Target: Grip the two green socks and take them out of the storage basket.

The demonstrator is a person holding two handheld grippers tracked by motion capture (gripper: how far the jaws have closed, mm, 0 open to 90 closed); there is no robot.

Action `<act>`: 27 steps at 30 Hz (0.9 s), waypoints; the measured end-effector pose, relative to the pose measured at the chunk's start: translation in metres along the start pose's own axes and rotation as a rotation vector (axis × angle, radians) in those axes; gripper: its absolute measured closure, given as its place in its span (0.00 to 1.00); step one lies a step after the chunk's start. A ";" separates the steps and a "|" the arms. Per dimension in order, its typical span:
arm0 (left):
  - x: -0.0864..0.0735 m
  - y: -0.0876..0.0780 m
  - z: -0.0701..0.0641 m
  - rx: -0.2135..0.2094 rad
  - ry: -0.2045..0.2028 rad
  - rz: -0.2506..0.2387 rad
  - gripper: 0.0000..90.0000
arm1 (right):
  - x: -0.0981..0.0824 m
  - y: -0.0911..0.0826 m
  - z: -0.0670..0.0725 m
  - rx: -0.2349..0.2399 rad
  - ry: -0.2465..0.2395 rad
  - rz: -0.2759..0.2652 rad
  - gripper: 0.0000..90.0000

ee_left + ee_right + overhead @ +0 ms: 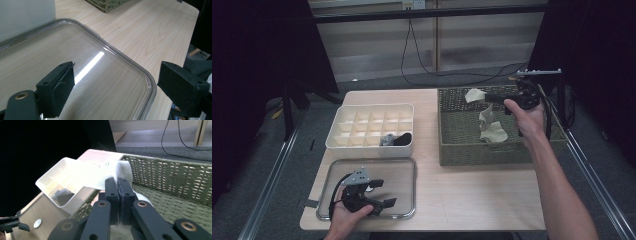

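My right gripper [486,96] hangs over the far part of the woven basket [462,155], shut on a cream cloth [473,94]. In the right gripper view the jaws [118,183] press together on the white cloth [117,168], which drapes away beyond them. A second pale cloth [490,128] lies crumpled inside the basket. My left gripper [384,193] rests open on the clear plastic lid [412,167] at the table's front left. Nothing sits between its fingers [62,82], and the clear lid [112,50] lies under them.
A white divided organiser box [372,117] stands behind the lid, with a dark item [402,139] and a grey item [387,140] in its front compartments. A cable [412,55] trails on the floor beyond the table. Bare wood [472,195] lies between lid and basket.
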State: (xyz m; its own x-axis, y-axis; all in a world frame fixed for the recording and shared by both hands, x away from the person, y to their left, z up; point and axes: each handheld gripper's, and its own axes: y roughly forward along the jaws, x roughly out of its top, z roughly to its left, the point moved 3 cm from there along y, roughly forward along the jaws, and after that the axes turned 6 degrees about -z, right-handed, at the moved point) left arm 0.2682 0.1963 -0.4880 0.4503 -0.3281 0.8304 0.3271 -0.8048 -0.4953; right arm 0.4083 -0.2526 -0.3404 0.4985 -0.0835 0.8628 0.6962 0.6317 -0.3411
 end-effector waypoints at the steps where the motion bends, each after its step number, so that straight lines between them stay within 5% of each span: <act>1: 0.001 0.001 -0.001 0.000 -0.008 -0.008 0.15 | 0.001 -0.001 0.002 0.004 -0.008 -0.006 0.98; 27: 0.000 0.001 -0.004 0.008 0.002 -0.015 0.16 | 0.000 -0.033 0.054 0.096 -0.053 -0.079 0.98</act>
State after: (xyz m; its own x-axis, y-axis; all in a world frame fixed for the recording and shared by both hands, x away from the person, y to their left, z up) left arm 0.2654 0.1937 -0.4872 0.4434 -0.3174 0.8383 0.3400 -0.8057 -0.4849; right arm 0.3573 -0.2321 -0.3091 0.4141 -0.0971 0.9051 0.6785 0.6958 -0.2358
